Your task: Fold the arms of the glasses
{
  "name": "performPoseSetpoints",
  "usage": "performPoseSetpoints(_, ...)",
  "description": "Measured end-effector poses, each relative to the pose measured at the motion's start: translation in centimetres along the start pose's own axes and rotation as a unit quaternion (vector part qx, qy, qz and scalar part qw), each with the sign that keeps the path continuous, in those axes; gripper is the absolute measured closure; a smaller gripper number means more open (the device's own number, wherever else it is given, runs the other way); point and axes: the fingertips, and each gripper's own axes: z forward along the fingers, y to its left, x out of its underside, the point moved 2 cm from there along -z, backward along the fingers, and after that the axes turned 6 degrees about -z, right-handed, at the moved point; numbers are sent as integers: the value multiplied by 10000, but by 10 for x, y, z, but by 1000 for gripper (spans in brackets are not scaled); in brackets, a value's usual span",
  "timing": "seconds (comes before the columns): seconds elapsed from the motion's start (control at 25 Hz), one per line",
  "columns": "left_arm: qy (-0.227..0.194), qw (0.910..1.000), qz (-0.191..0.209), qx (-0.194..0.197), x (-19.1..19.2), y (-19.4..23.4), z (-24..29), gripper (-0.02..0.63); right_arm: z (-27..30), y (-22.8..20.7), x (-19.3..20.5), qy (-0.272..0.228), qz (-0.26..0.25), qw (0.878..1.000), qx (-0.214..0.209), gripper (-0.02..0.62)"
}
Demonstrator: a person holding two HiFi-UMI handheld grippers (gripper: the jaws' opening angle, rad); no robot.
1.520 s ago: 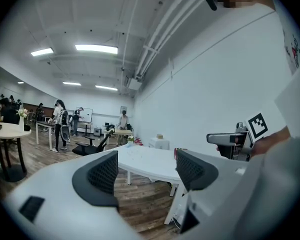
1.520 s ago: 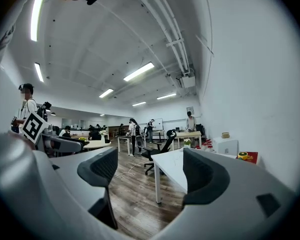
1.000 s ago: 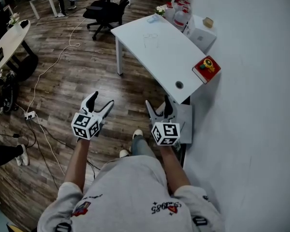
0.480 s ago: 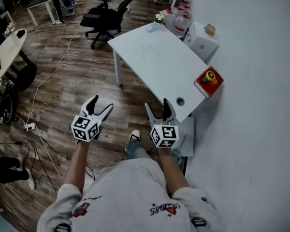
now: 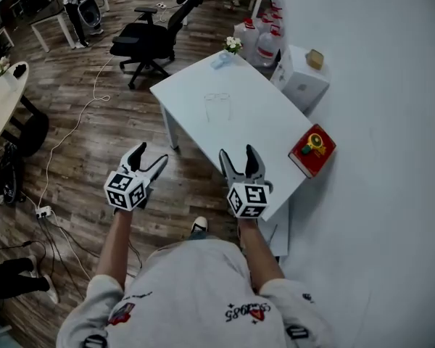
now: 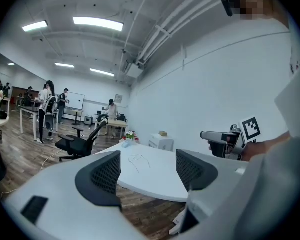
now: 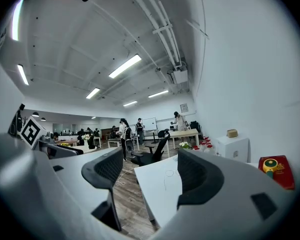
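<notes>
Glasses (image 5: 217, 106) lie mid-desk (image 5: 275, 133); the left gripper (image 5: 151, 155) jaws are released and empty, and the right gripper (image 5: 237, 154) jaws are closing on nothing.

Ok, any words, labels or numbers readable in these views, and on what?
Nothing reads clearly.
Red box on the white table: yellow-green emblem, print too small.
Sweatshirt chest print: stylised, upside down, not surely readable.
Bottles beyond the table: labels too small.
Left tongs and right tongs (both empty, the right's jaws closing): cube markers are square patterns, no letters.
</notes>
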Motion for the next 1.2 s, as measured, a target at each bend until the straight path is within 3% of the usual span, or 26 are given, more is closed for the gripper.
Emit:
performPoseSetpoints(0.4,323,9989,-138,298,-4,32,99,265,73,-52,9,190,32,9997,137,279)
performPoseSetpoints(0.76,629,9934,-6,960,-25,70,233,270,143,-119,28,410,93,9962,759,287)
performPoseSetpoints(0.96,875,9836,59,1574,-44,99,330,270,198,-161,30,477,155,9889,1402,288)
performPoseSetpoints(1.2,1265,9640,263,2322,-78,133,434,271,277,-195,15,476,247,9761,2108,288)
